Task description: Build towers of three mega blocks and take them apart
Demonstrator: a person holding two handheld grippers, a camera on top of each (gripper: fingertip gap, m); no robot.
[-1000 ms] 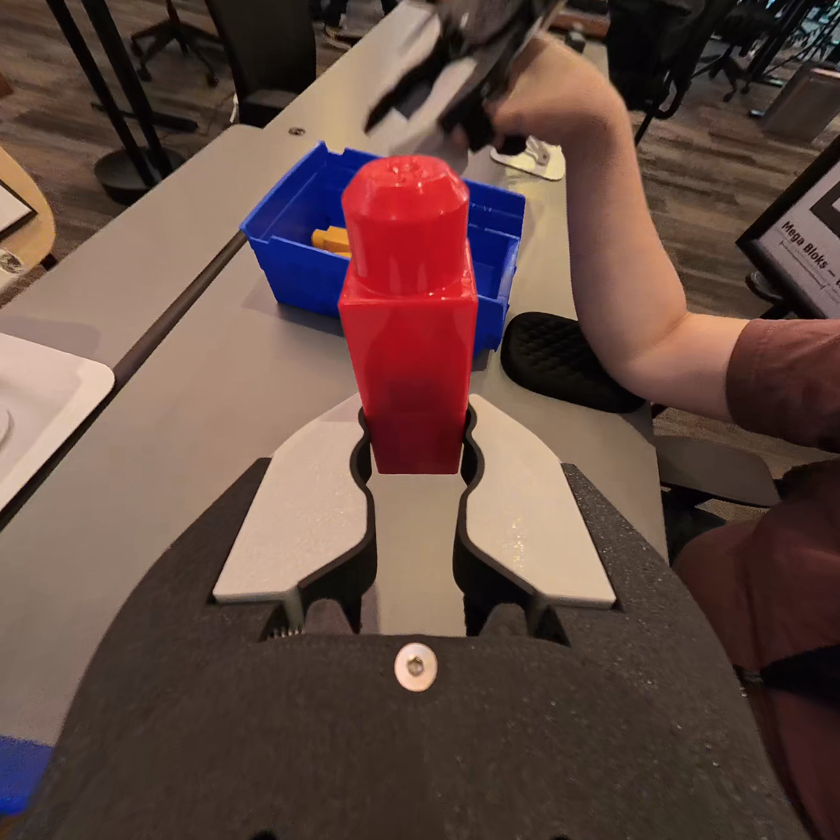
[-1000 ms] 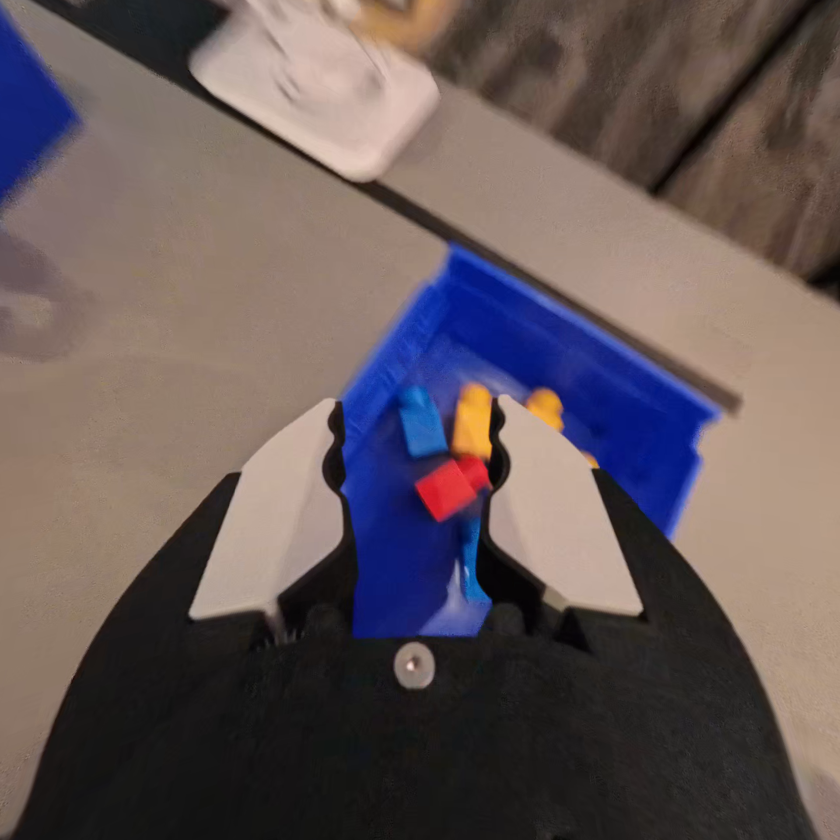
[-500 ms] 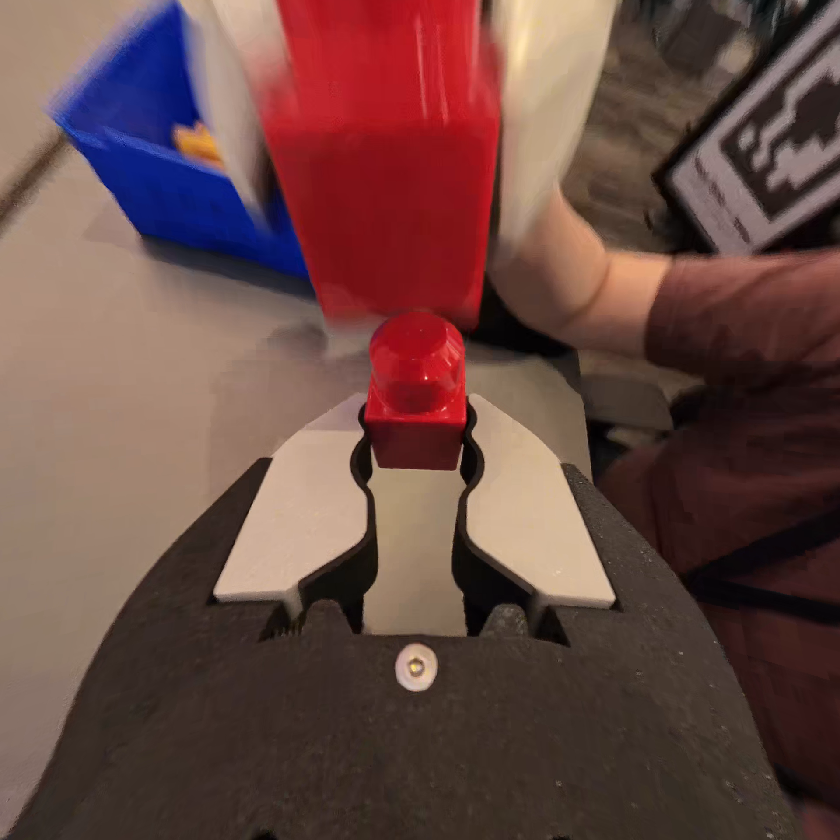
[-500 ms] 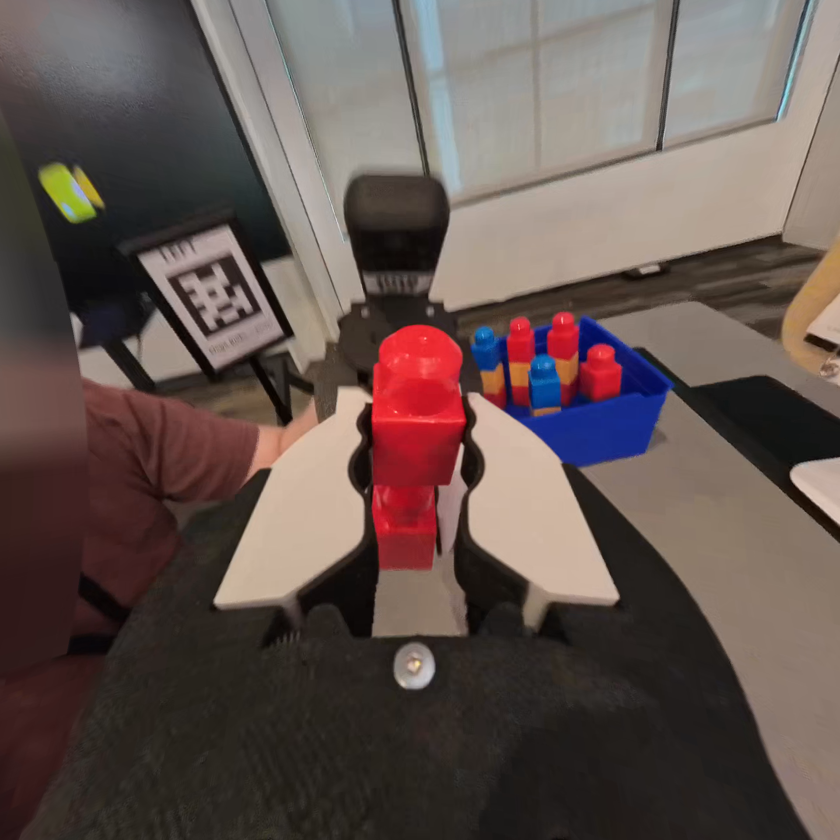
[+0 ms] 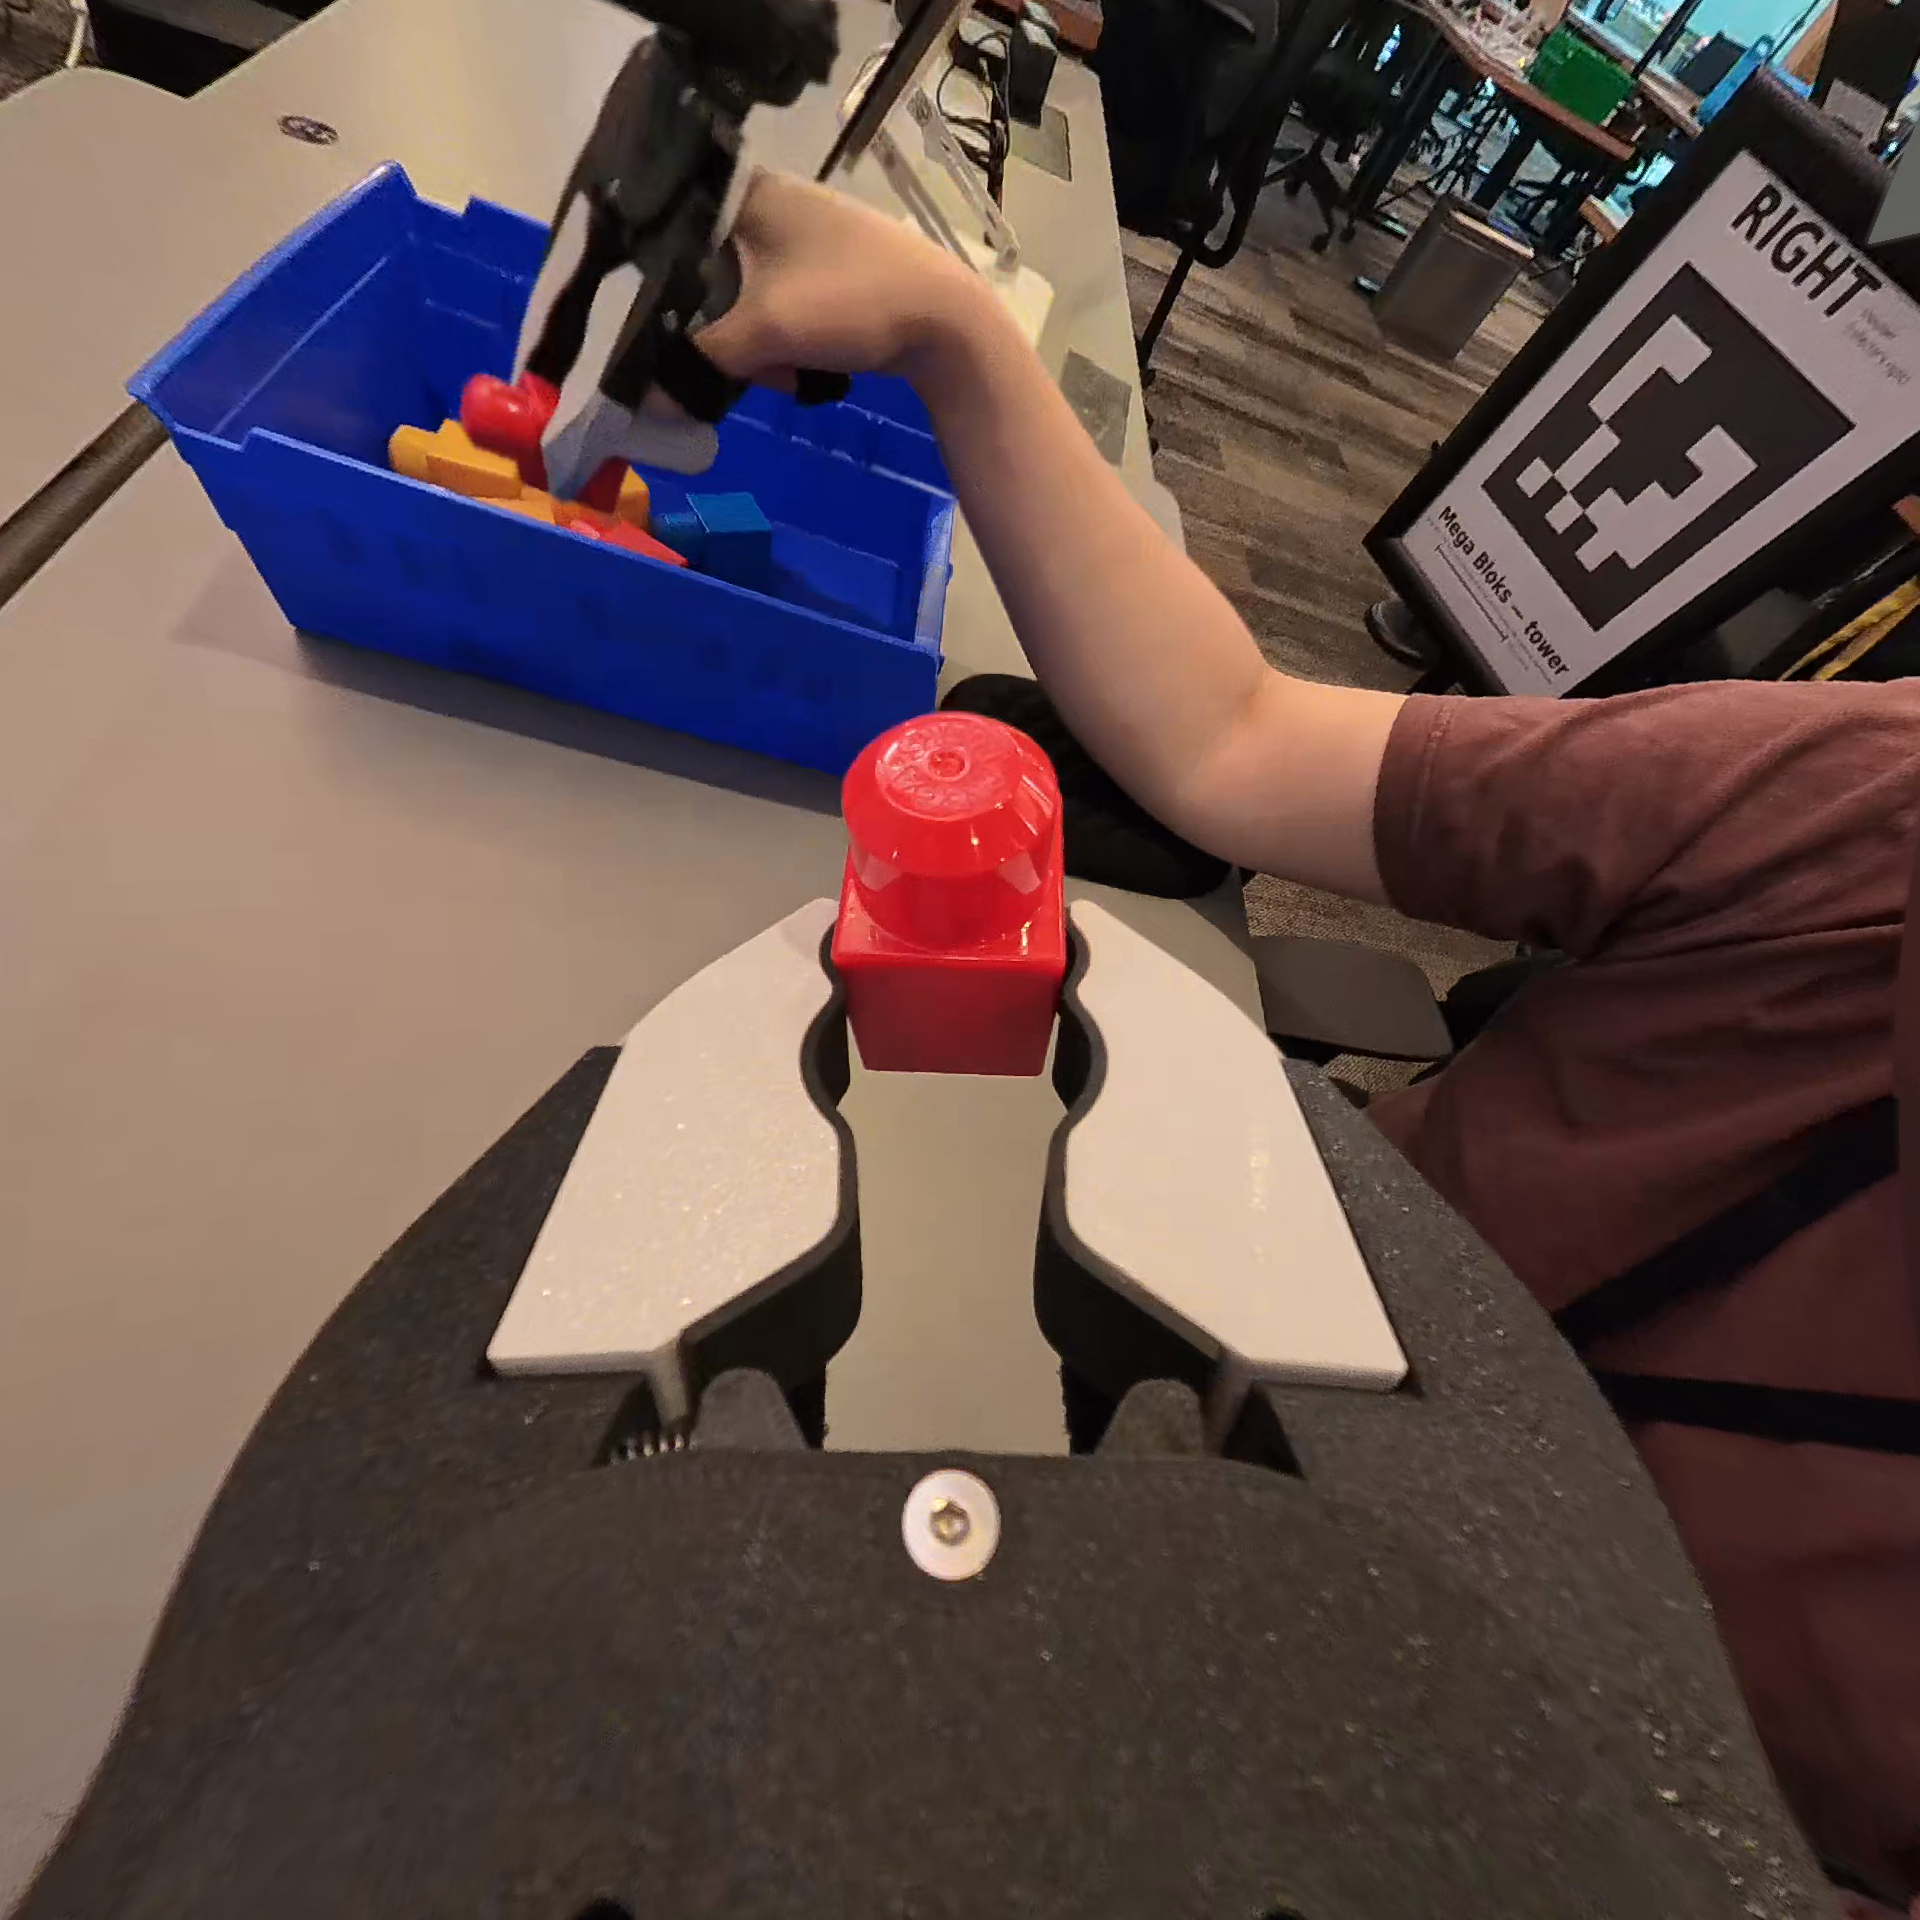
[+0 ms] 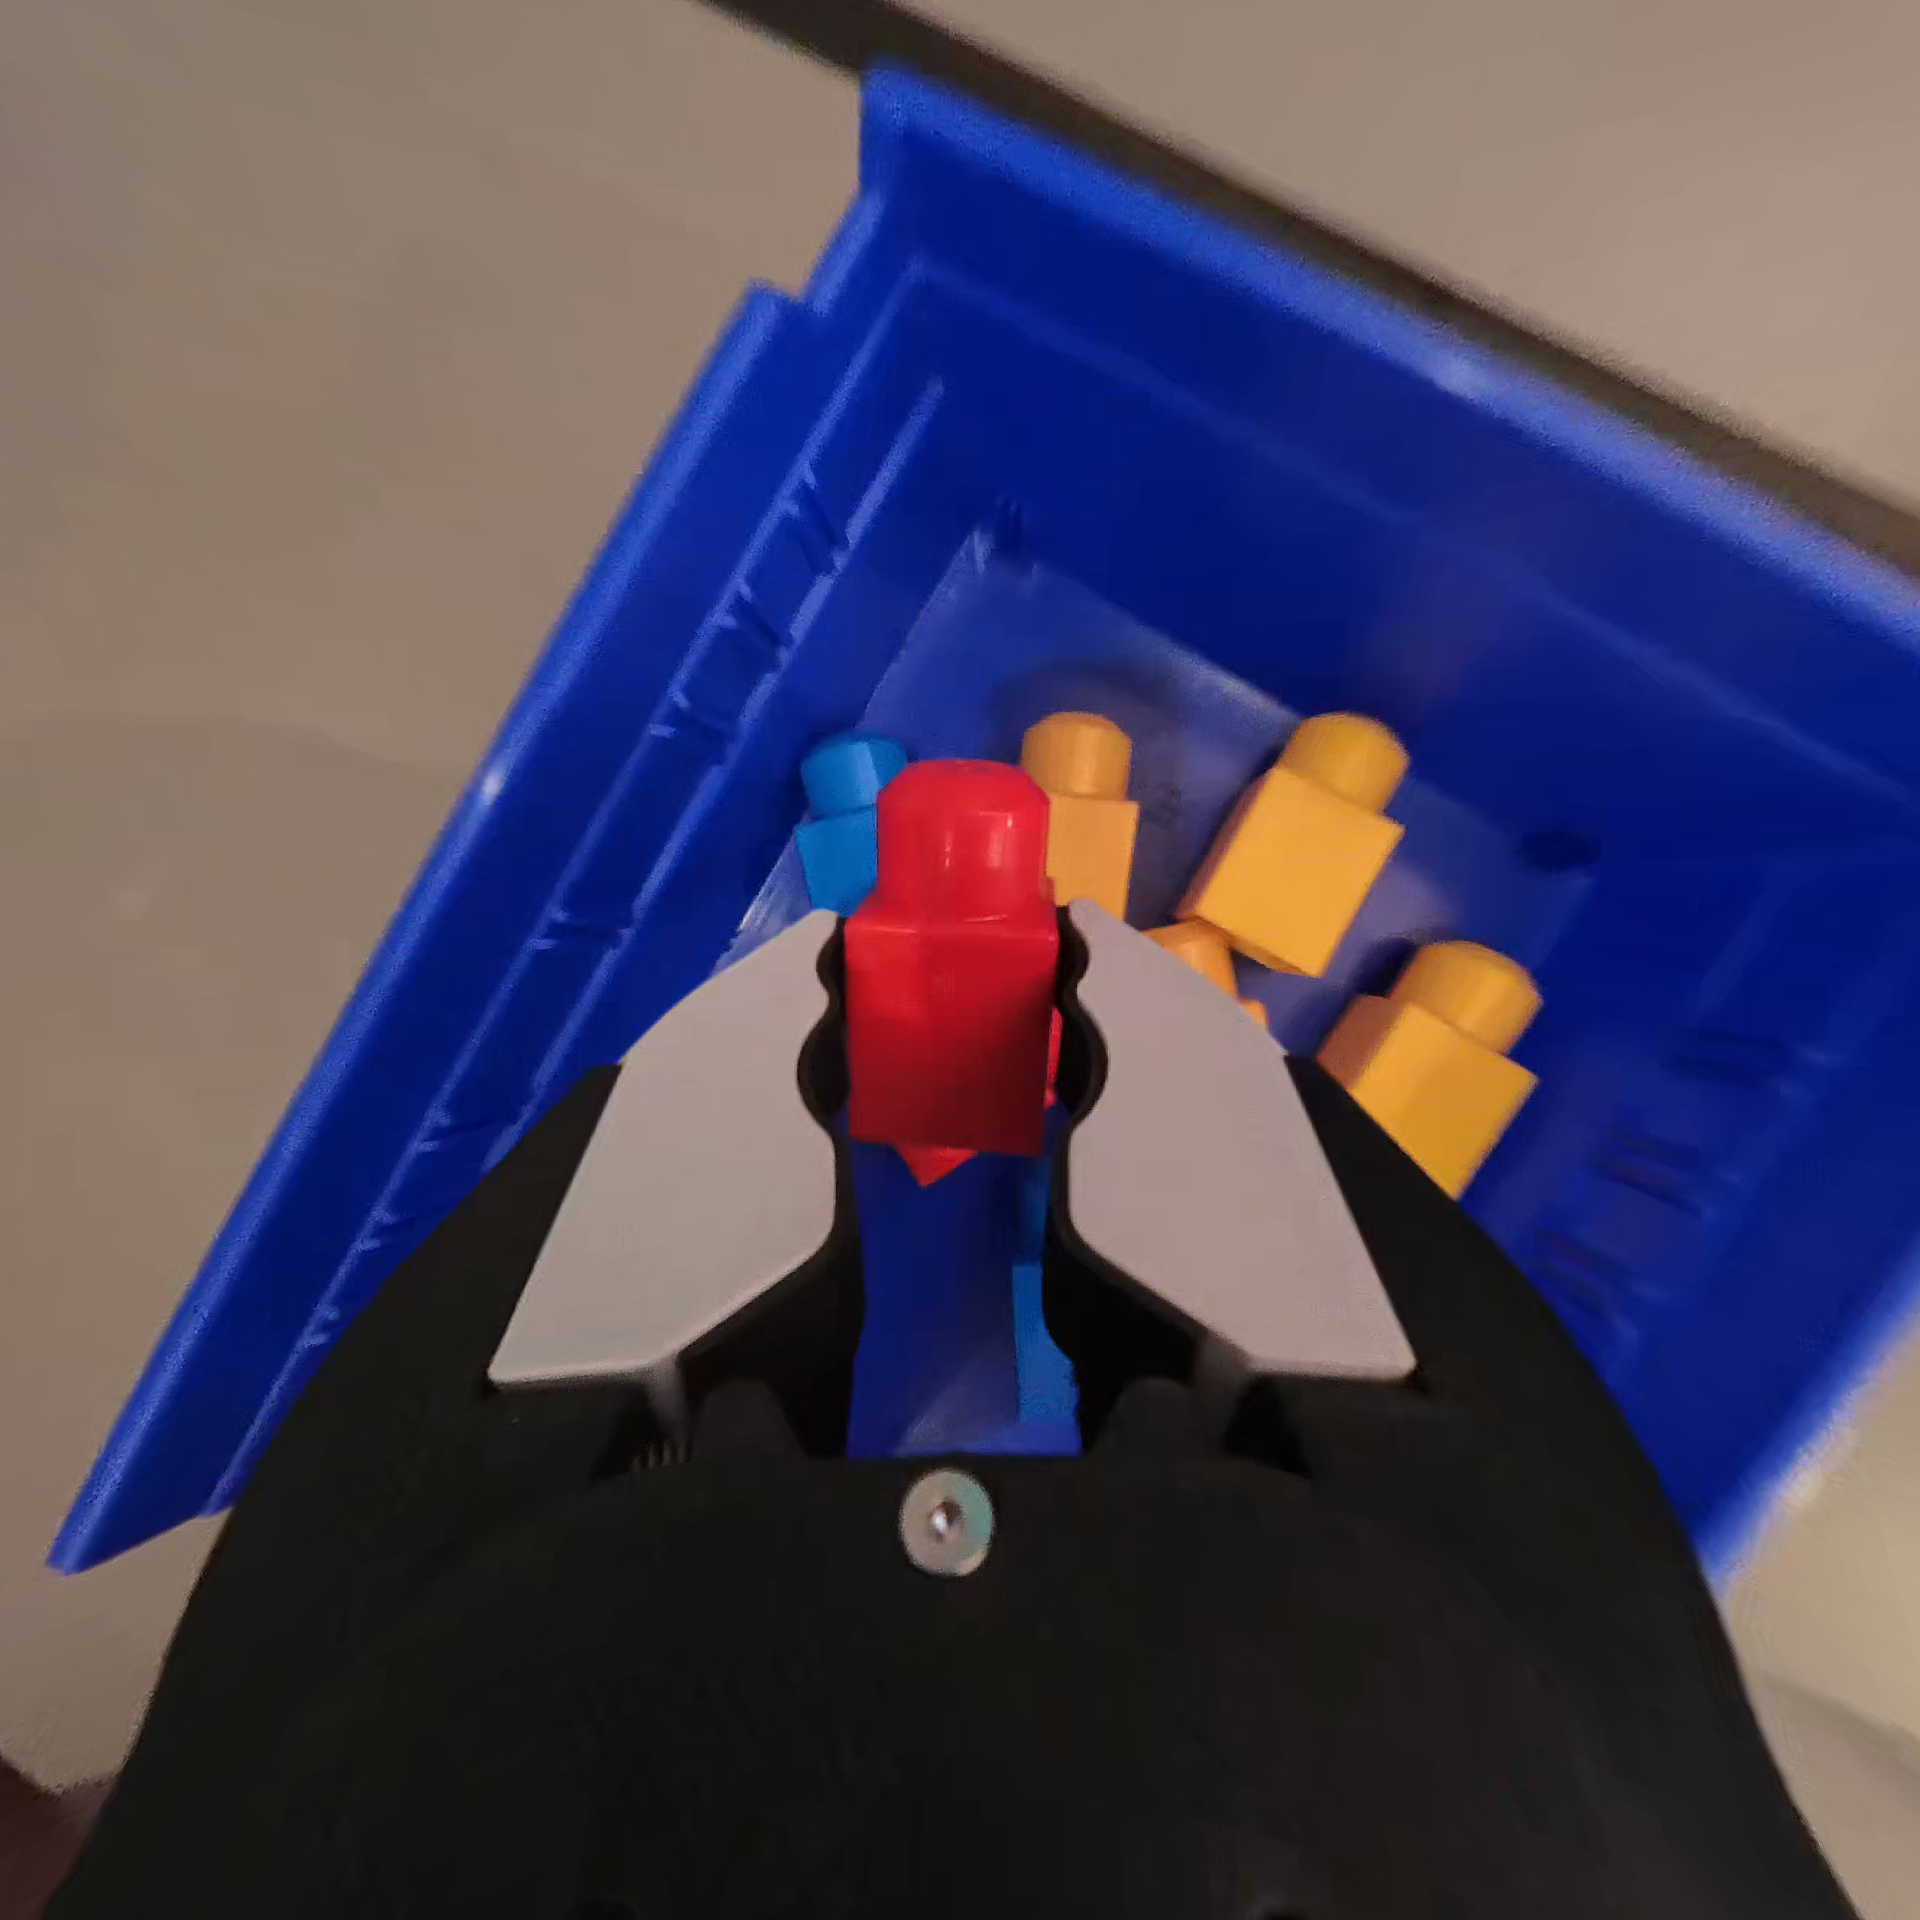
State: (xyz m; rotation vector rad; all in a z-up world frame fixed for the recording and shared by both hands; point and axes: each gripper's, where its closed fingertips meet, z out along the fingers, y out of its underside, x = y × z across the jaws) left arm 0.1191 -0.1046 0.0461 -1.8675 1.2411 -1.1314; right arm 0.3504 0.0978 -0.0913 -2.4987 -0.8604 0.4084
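Note:
My left gripper [image 5: 948, 935] is shut on a single red block [image 5: 948, 987], stud up, held above the grey table [image 5: 312, 935]. My right gripper [image 6: 951, 935] is shut on another red block [image 6: 951, 997] and points down into the blue bin [image 6: 665, 790]. Loose yellow blocks [image 6: 1299, 862] and a blue block [image 6: 836, 821] lie on the bin floor below it. In the left wrist view the right gripper [image 5: 613, 436] reaches into the same blue bin [image 5: 582, 613] at the far left, a red block [image 5: 499, 410] at its tips.
A person's forearm [image 5: 1091, 582] stretches from the right to the bin. A black pad [image 5: 1081, 821] lies at the table edge behind my left block. A framed sign with a black-and-white pattern [image 5: 1683, 436] stands at the right. Chairs and desks stand farther back.
A second ago my left gripper held two stacked red blocks. The right gripper closed on the upper one, pulled it off and carried it over the bin. The left keeps the lower block.

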